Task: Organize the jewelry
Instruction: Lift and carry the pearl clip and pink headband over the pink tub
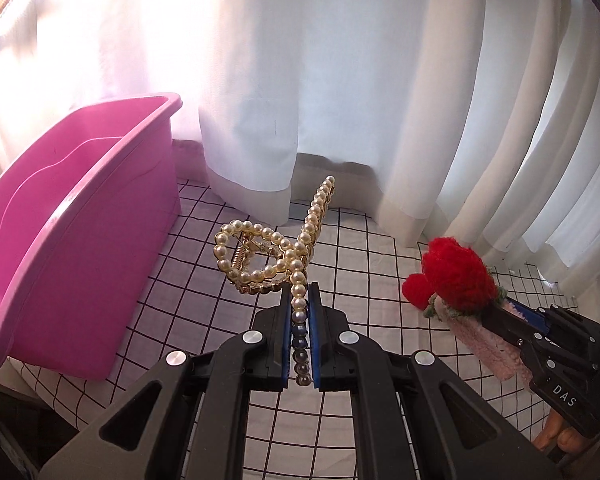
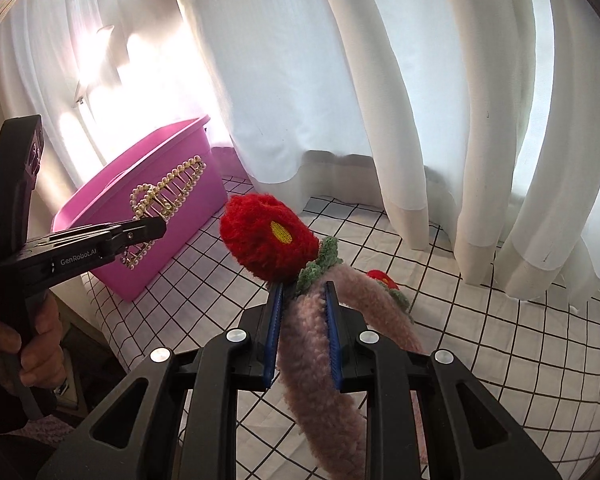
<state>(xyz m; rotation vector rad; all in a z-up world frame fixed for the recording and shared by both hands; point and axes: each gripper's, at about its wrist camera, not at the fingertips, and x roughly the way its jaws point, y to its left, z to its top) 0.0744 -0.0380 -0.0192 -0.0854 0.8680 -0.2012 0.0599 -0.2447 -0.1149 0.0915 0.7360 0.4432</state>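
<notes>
The left gripper clamps a pearl hair claw by one arm, held aloft near the pink bin at ten o'clock, apparently its destination. The right gripper pinches a fuzzy pink headband below its red flower.

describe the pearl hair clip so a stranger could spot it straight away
Start at the pink bin on the checked cloth by the white curtains. Just beside it, the left claw holds up a pearl hair clip. It is gold and pearl-beaded, unlike the fuzzy pink red-flowered piece nearby.
</notes>
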